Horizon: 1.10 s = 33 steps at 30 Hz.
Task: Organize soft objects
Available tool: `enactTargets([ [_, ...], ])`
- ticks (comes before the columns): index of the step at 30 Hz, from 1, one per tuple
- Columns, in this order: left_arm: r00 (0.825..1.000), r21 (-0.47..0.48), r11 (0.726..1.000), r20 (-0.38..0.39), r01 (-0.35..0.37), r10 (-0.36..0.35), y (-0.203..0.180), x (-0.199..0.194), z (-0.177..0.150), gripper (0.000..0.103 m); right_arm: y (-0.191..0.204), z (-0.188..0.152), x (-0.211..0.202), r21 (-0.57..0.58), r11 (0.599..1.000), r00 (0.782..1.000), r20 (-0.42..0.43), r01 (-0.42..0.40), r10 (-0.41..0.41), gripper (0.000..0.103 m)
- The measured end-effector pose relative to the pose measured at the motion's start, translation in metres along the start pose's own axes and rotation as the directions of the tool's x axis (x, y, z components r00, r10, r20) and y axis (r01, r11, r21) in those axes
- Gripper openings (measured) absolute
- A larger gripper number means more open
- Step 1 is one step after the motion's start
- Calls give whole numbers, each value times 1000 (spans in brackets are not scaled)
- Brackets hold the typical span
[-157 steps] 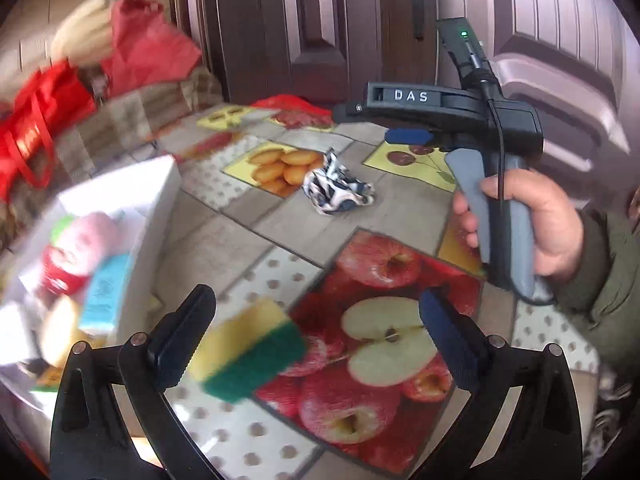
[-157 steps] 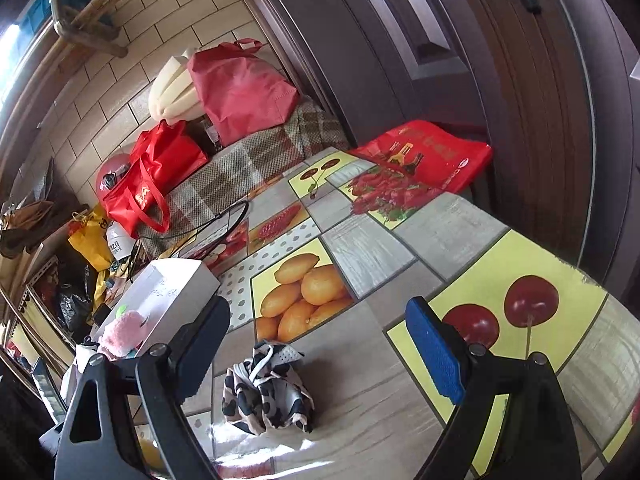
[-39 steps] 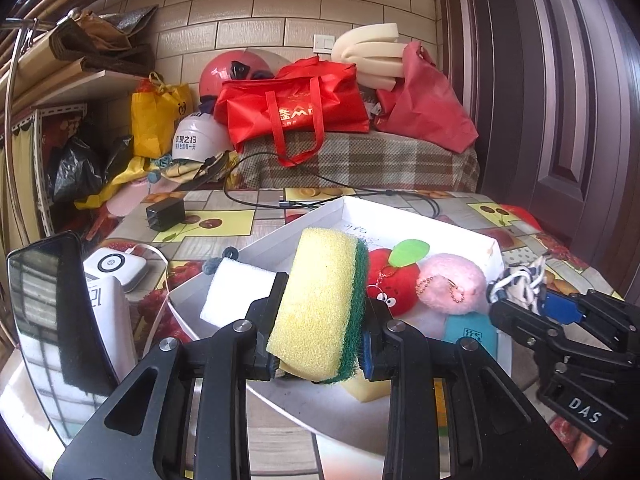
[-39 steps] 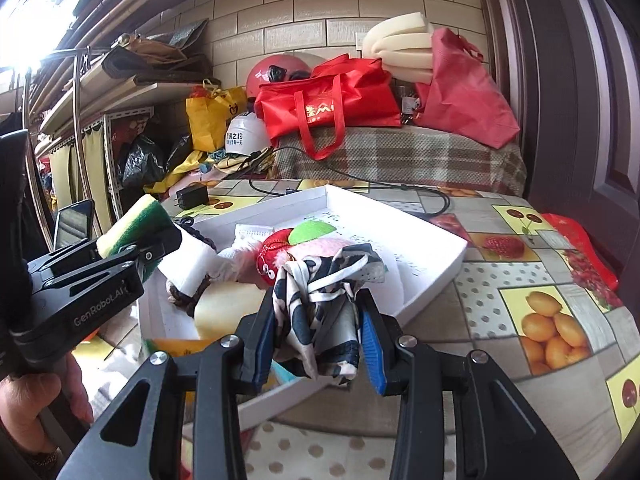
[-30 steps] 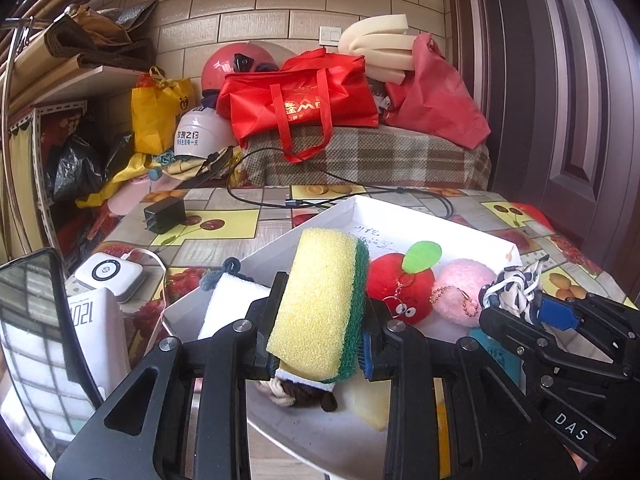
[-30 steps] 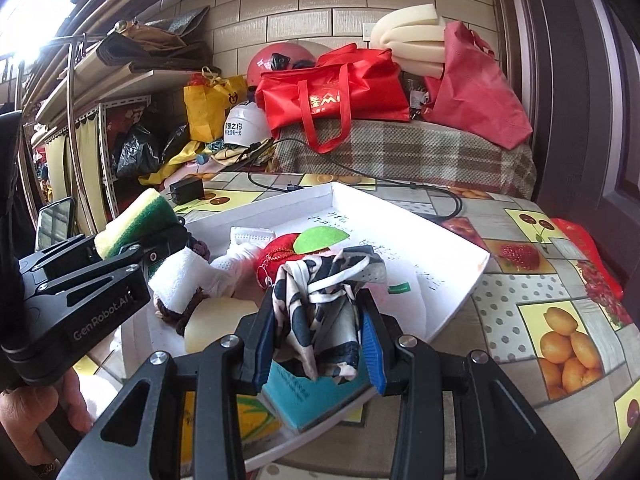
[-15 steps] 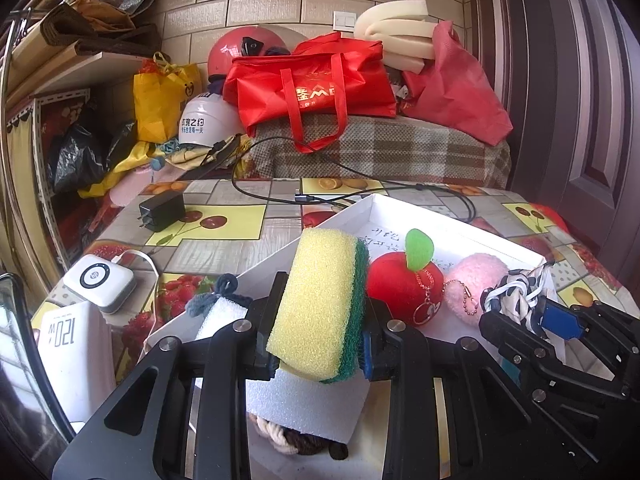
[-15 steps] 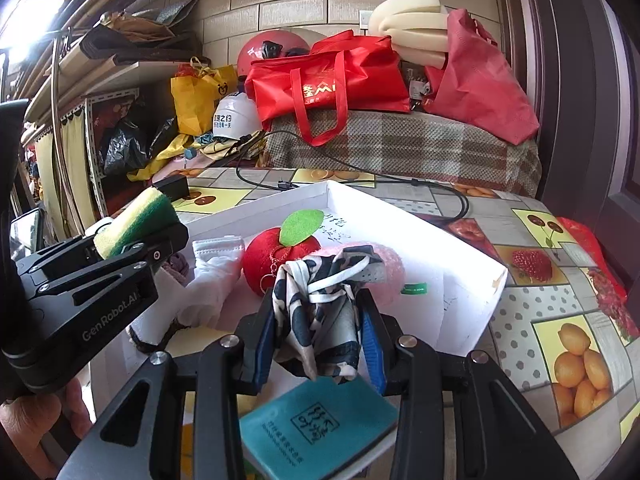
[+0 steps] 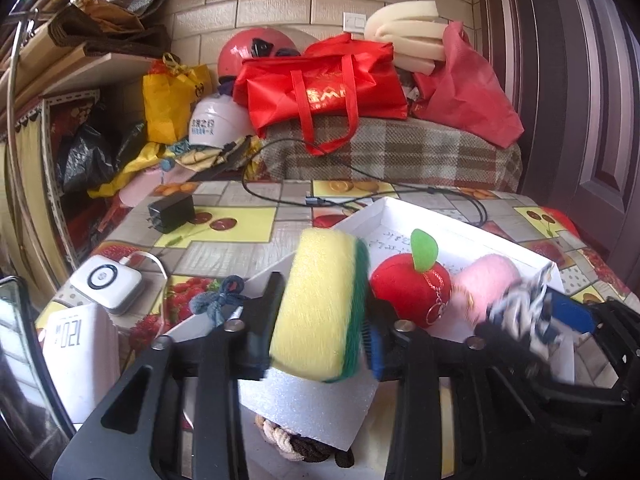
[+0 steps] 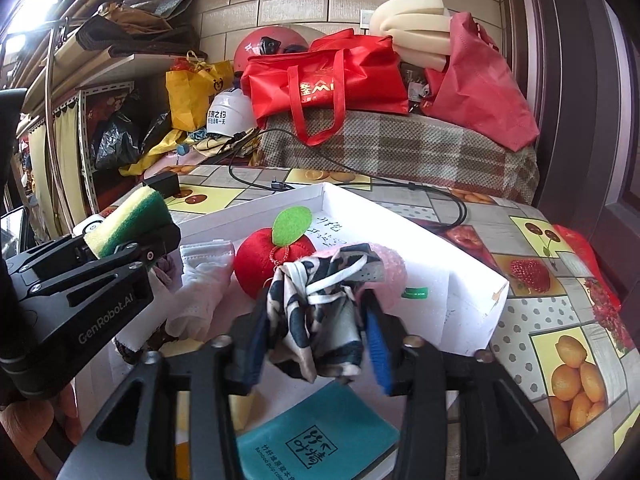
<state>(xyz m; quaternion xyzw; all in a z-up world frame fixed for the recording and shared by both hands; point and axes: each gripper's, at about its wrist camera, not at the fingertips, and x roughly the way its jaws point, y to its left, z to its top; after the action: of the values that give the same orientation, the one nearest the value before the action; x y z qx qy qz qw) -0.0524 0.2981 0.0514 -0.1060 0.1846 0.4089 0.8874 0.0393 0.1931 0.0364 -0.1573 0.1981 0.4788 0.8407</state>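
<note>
The left gripper [image 9: 320, 320] is opening around the yellow-and-green sponge [image 9: 322, 304], and the right gripper [image 10: 316, 332] is opening around the black-and-white patterned cloth [image 10: 320, 312], both over the white cardboard box [image 10: 472, 280]. A red plush apple [image 10: 260, 268] and teal pouch [image 10: 320, 444] crowd it on the fruit-print tablecloth [image 10: 560, 304]; red bags [image 10: 324, 80] line the brick wall behind.

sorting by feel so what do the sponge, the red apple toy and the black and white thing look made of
Sponge: porous yellow foam with a coarse green scrub layer, matte. Red apple toy: plush fabric, fuzzy surface, flat felt-like green leaf. Black and white thing: thin woven cloth, probably; it crumples, drapes, with a slight sheen.
</note>
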Motion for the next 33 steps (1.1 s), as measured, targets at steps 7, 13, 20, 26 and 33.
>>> enactTargets([
  [7,991,45,998,125,-44,38,-6,-24,-4,103,12,1,-9,-65,997,998,61,37,-33,103],
  [13,991,-8,999,127,-44,45,5,-28,-4,103,12,1,-12,-67,997,995,88,45,-39,103],
  [20,991,-21,999,130,-36,38,2,-39,-9,103,5,-1,-17,-17,999,995,90,46,-44,103],
  [26,990,-34,999,132,-39,43,1,-53,-16,103,2,-7,-26,3,999,995,90,46,-46,103],
  [33,990,-33,999,137,-31,35,-5,-72,-24,103,-3,-17,-41,18,999,995,87,50,-52,103],
])
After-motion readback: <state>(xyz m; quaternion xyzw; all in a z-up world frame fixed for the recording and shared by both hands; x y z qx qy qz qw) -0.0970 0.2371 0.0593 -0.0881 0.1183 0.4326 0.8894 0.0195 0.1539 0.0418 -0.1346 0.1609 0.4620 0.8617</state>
